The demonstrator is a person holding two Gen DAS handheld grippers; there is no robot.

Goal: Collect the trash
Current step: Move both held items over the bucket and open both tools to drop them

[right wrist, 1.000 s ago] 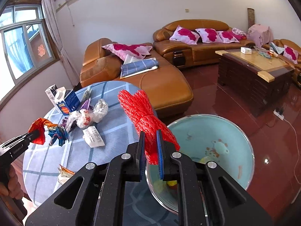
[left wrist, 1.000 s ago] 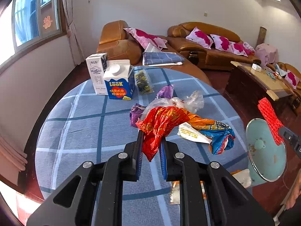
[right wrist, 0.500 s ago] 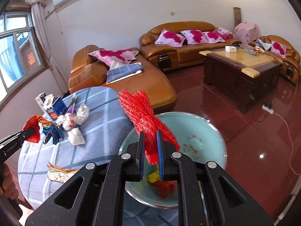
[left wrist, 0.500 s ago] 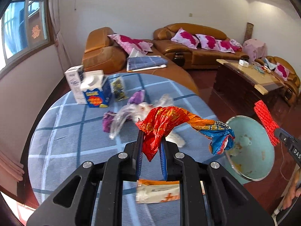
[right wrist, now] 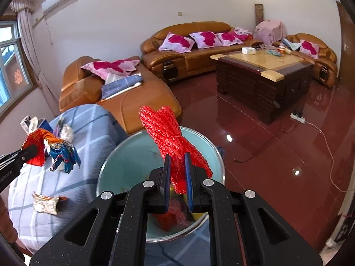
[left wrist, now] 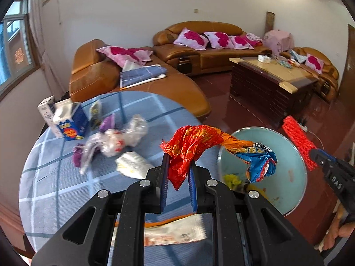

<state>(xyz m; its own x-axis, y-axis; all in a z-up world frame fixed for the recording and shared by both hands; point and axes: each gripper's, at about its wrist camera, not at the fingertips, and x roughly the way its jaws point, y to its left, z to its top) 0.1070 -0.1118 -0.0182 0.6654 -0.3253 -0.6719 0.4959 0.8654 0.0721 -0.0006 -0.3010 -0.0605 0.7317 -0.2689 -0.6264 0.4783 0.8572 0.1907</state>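
Red foil is what your left gripper (left wrist: 178,178) is clamping: its jaws are pinching a crumpled red, orange and blue wrapper (left wrist: 199,146), whose blue tail is dangling over the rim of the pale green bin (left wrist: 286,190). Your right gripper (right wrist: 177,178) is squeezing a bunch of red plastic netting (right wrist: 170,137) between nearly closed jaws and is holding it above the same bin, where yellow and red scraps are already lying at the bottom.

You are leaving more trash on the blue checked tablecloth (left wrist: 51,177): a clear crumpled bag (left wrist: 117,139) beside a purple wrapper (left wrist: 107,122), a white paper packet (left wrist: 132,164) just in front of them, and a flat orange and white sachet (left wrist: 175,230) lying under your left gripper. 2 cartons are standing at the far edge, a blue one (left wrist: 70,124) and what is probably a white one (left wrist: 45,110), though blur is smearing it.
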